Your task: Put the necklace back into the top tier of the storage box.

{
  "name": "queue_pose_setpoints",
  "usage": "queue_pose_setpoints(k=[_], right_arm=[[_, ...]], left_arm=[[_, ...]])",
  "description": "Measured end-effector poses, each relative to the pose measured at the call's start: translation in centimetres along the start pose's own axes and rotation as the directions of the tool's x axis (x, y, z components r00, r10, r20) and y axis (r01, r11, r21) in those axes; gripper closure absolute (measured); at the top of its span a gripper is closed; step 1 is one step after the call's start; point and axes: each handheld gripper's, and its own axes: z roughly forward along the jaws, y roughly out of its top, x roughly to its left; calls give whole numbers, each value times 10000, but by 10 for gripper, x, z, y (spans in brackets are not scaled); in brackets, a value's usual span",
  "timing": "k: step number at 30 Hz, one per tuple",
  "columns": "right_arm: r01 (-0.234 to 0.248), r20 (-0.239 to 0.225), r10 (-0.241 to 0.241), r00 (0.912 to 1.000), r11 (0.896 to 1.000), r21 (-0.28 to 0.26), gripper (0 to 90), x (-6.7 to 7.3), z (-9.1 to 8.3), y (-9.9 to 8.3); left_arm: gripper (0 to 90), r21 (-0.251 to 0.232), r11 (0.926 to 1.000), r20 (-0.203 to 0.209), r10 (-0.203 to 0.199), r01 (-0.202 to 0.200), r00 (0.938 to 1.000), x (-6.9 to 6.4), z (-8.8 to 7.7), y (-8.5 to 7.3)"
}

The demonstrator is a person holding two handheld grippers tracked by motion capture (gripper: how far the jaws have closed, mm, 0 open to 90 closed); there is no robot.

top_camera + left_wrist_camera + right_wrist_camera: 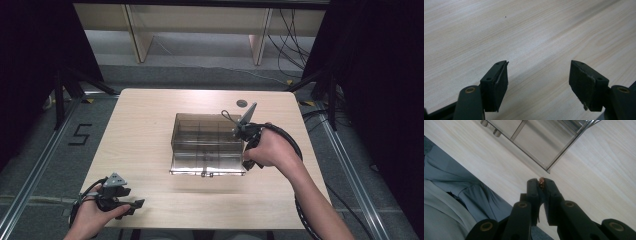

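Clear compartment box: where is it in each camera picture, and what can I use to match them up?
High view: the clear compartment box sits mid-table, open.
Left gripper view: the open left tool faces bare wooden tabletop.
Right gripper view: the box is at the top, one corner just beyond the right tool, which is shut on a small reddish piece.
Shared landmark: the tabletop's pale wood grain.

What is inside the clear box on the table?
The clear box shows only dividers forming compartments, with nothing visible in them. The right gripper pinches a tiny reddish piece beside it.
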Motion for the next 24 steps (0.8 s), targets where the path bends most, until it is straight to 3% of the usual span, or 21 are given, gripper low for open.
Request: queue_pose_setpoints(k=[2,6,7,10,13,14,17,18,20,24], right_arm=[[166,-13,-166,9999,9999,-38,843,-1,0,1],[-131,-97,132,9999,9999,74,843,1,-1,3],[80,-42,-81,10000,10000,-45,843,-1,-1,4],[106,-44,-106,9999,9999,-26,843,-2,-2,6],[79,-49,-79,10000,9999,-75,843,-2,-2,8],[-167,-86,167,9998,9998,64,843,0,-3,8],[16,-104,-16,9999,10000,-13,843,-2,-2,10],[-144,-123,144,9998,9999,43,843,-1,-3,10],[137,-83,-138,9999,9999,-75,843,-3,-2,11],[-258,-146,260,9996,9996,73,843,0,-4,14]], left_arm=[[314,5,10000,13,3,-3,10000,0,0,0],[314,-27,10000,3,3,-3,10000,0,0,0],[314,-18,10000,2,-34,34,10000,0,0,0],[314,2,10000,12,-16,16,10000,0,0,0],[314,8,10000,10,-17,17,10000,0,0,0],[314,3,10000,14,-19,19,10000,0,0,0],[314,-2,10000,-8,2,-2,10000,0,0,0],[314,-3,10000,9,-9,9,10000,0,0,0],[314,-3,10000,11,-5,5,10000,0,0,0],[314,-9,10000,16,-51,51,10000,0,0,0]])
